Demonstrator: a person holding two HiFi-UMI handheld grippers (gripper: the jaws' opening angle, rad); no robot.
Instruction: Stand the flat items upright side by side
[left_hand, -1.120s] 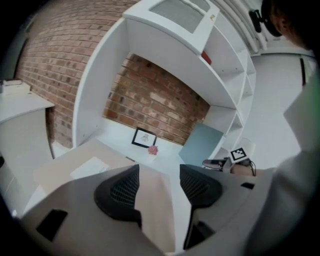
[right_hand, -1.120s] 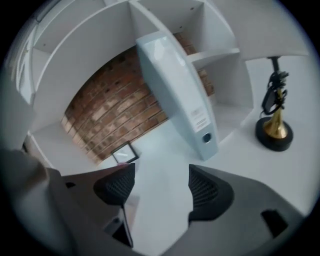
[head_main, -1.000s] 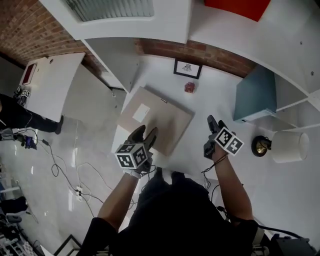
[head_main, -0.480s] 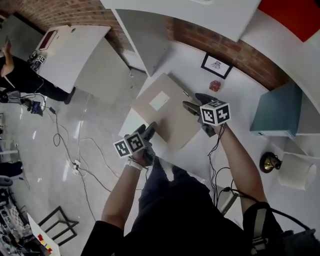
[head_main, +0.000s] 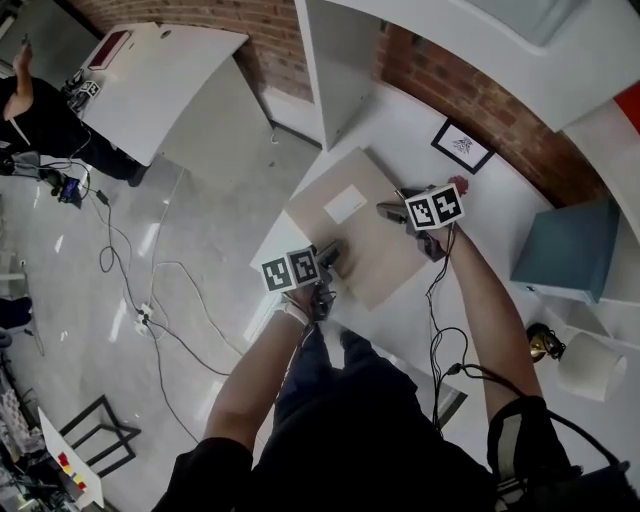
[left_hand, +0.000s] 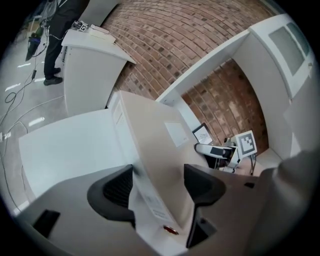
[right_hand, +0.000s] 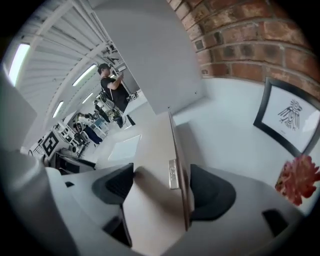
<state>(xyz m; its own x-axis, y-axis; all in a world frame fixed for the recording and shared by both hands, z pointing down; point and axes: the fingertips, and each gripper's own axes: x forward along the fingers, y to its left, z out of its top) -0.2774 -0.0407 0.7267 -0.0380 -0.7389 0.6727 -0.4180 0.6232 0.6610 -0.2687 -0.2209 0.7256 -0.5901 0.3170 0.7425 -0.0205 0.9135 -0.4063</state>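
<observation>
My left gripper (head_main: 325, 260) and my right gripper (head_main: 392, 209) both have their jaws spread, and they have just been opening wider. The flat beige case with a white label (head_main: 360, 235) lies at the front left corner of the white counter (head_main: 400, 140). Its near edge sits between my left jaws and its far edge between my right jaws, not squeezed.

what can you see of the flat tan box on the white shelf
The flat tan box looks like cardboard. It has a white label on top, a white side edge with print, and a small metal tab on one edge. It appears to lie flat on the white shelf. The left gripper and right gripper straddle opposite edges, their jaws having just been opening and not clamped.
</observation>
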